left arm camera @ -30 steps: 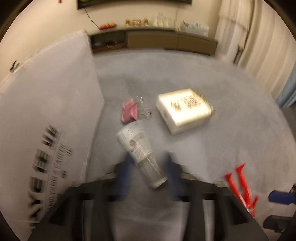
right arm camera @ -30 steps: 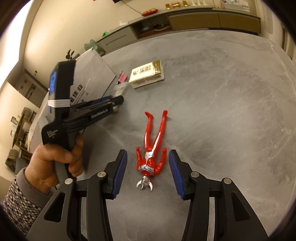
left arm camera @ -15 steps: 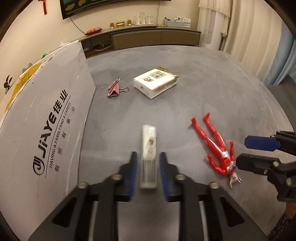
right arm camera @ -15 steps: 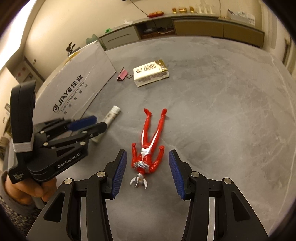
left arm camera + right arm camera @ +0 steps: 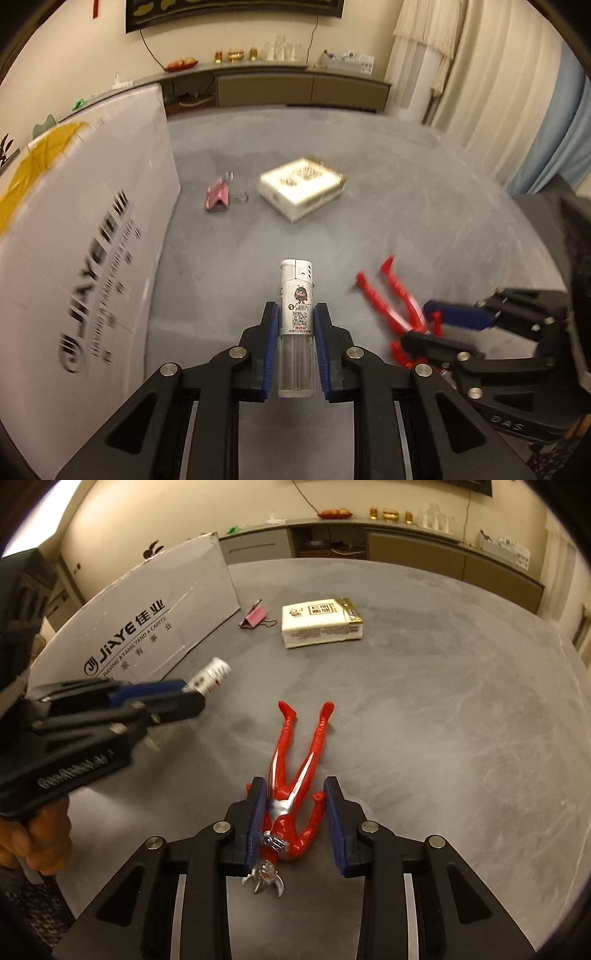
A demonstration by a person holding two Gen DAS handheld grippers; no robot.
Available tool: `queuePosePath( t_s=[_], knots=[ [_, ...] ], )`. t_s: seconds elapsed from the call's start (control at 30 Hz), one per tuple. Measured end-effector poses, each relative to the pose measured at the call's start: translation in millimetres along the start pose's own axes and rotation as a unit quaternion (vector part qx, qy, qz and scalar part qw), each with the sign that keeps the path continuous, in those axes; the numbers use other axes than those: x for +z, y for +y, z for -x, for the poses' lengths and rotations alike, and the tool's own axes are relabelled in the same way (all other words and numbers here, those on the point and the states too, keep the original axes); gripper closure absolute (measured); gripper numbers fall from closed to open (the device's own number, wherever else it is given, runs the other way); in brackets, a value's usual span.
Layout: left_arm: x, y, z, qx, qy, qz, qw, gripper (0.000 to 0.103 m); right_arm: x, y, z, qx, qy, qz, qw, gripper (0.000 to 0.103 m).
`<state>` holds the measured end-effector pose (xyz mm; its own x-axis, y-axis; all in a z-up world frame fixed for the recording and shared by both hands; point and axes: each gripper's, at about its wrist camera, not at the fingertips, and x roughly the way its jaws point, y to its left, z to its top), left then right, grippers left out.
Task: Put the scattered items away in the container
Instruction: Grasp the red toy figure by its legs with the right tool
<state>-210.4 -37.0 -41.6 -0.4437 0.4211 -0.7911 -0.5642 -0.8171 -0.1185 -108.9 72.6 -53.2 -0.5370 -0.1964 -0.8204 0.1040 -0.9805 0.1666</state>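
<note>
A white-and-clear lighter [image 5: 296, 321] sits upright between the blue pads of my left gripper [image 5: 295, 310], which is shut on it and holds it above the table. In the right wrist view the lighter [image 5: 213, 672] sticks out of the left gripper [image 5: 186, 694] near the grey JIAYE cardboard box [image 5: 147, 620]. A red toy figure [image 5: 295, 775] lies on the table with its legs pointing away. My right gripper [image 5: 295, 788] straddles its torso, jaws partly closed; a small gap shows at the right pad. The box [image 5: 85, 258] stands at the left.
A pink binder clip [image 5: 253, 617] and a white-and-gold pack [image 5: 321, 622] lie on the grey tabletop [image 5: 443, 720] beyond the figure, near the box's far corner. A hand [image 5: 33, 842] holds the left gripper. A sideboard runs along the back wall.
The left gripper came level with the lighter held in it. The right gripper moved forward over the red figure and its jaws narrowed around the torso.
</note>
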Motion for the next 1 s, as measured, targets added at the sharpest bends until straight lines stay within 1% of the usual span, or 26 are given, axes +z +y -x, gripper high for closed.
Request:
queuePosePath(
  t_s=[0.1, 0.13, 0.2, 0.23, 0.33, 0.4, 0.43, 0.5, 0.53, 0.57, 0.67, 0.8, 0.87, 0.93, 0.97, 1.0],
  knots=[
    [2, 2, 7, -0.009, -0.007, 0.004, 0.9999, 0.083, -1, 4, 2, 0.006, -0.004, -0.002, 1.0, 0.073],
    [2, 4, 8, -0.011, -0.009, 0.004, 0.9999, 0.083, 0, 5, 5, 0.008, -0.007, -0.002, 1.0, 0.076],
    [3, 5, 6, -0.017, -0.01, 0.005, 0.9998, 0.083, 2, 7, 13, 0.012, -0.02, -0.002, 1.0, 0.086],
    [3, 5, 7, -0.019, -0.013, 0.004, 0.9997, 0.083, 3, 8, 17, 0.013, -0.023, -0.001, 1.0, 0.095],
    [2, 6, 16, -0.023, -0.015, 0.006, 0.9996, 0.083, 4, 10, 18, 0.011, -0.023, 0.002, 1.0, 0.095],
    [0, 8, 19, -0.022, -0.016, 0.007, 0.9996, 0.083, 3, 8, 13, 0.008, -0.021, 0.001, 1.0, 0.094],
    [-1, 9, 19, -0.022, -0.016, 0.008, 0.9996, 0.083, 3, 5, 9, 0.0, -0.02, -0.004, 1.0, 0.091],
    [-1, 11, 20, -0.023, -0.014, 0.011, 0.9996, 0.083, 3, 0, 3, 0.003, -0.013, -0.017, 1.0, 0.072],
    [-1, 11, 20, -0.024, -0.014, 0.012, 0.9996, 0.083, 5, -2, 1, 0.005, -0.013, -0.025, 1.0, 0.057],
    [-1, 11, 21, -0.025, -0.014, 0.013, 0.9995, 0.083, 7, -4, -1, 0.008, -0.014, -0.034, 0.999, 0.055],
    [-1, 11, 25, -0.029, -0.018, 0.012, 0.9994, 0.083, 13, -3, -8, 0.019, -0.01, -0.042, 0.999, 0.053],
    [-1, 12, 26, -0.031, -0.019, 0.013, 0.9993, 0.083, 21, 9, -14, 0.026, -0.012, -0.034, 0.999, 0.053],
    [0, 13, 29, -0.032, -0.022, 0.015, 0.9991, 0.083, 23, 16, -17, 0.028, -0.008, -0.026, 0.999, 0.052],
    [1, 14, 32, -0.032, -0.026, 0.017, 0.999, 0.083, 22, 26, -21, 0.02, -0.005, -0.008, 1.0, 0.051],
    [1, 15, 34, -0.033, -0.027, 0.017, 0.9989, 0.083, 22, 34, -23, 0.01, -0.004, 0.011, 1.0, 0.055],
    [1, 15, 35, -0.033, -0.028, 0.017, 0.9989, 0.083, 21, 43, -24, -0.004, -0.003, 0.035, 0.999, 0.061]
  ],
)
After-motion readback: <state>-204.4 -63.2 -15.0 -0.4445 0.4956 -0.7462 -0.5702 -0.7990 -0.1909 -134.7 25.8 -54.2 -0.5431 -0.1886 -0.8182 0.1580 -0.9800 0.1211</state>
